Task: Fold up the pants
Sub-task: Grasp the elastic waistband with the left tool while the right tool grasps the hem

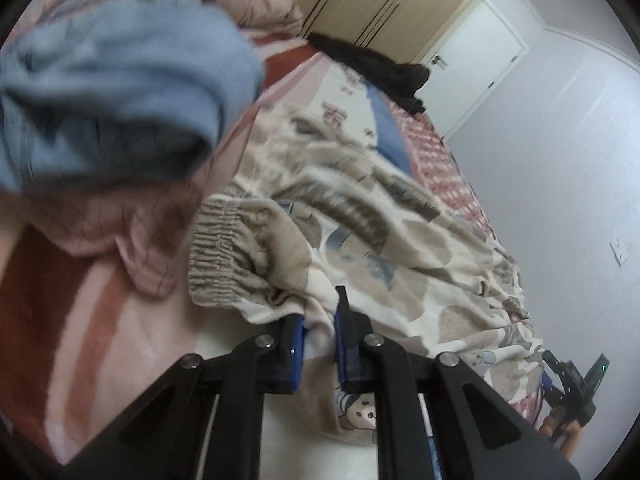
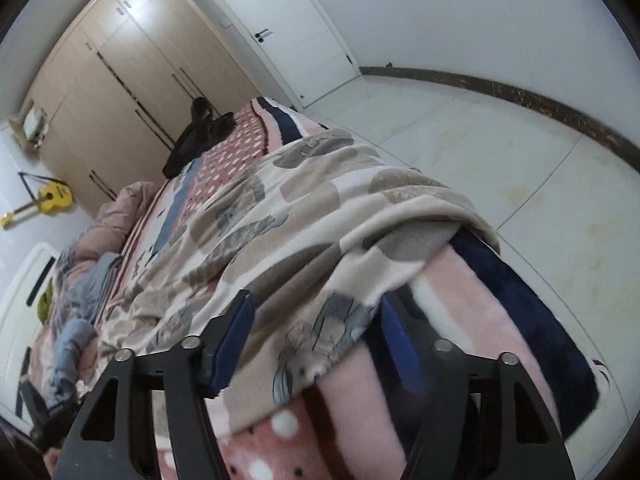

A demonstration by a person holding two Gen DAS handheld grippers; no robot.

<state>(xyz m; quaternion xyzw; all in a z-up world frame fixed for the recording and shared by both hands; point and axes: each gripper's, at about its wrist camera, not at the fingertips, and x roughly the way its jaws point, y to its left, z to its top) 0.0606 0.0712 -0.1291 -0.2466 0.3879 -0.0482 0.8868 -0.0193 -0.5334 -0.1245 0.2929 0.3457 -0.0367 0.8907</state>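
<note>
The pants (image 1: 360,224) are cream with beige and grey cartoon patches and lie spread along the bed. Their gathered elastic waistband (image 1: 218,256) is at the left wrist view's centre left. My left gripper (image 1: 318,332) is shut on the pants' edge near the waistband. In the right wrist view the pants (image 2: 288,216) drape over the bed's end. My right gripper (image 2: 316,332) is open, its blue-padded fingers (image 2: 234,336) on either side of the pants' leg end. The right gripper also shows in the left wrist view (image 1: 572,384).
The bed has a pink, red and navy blanket (image 2: 460,340). A blue garment (image 1: 120,92) and a pink quilt (image 1: 132,232) lie near the waistband. A black garment (image 2: 200,136) lies at the bed's far side. Beyond are a wardrobe (image 2: 120,80), a door (image 2: 288,24), a yellow guitar (image 2: 44,200) and tiled floor (image 2: 500,152).
</note>
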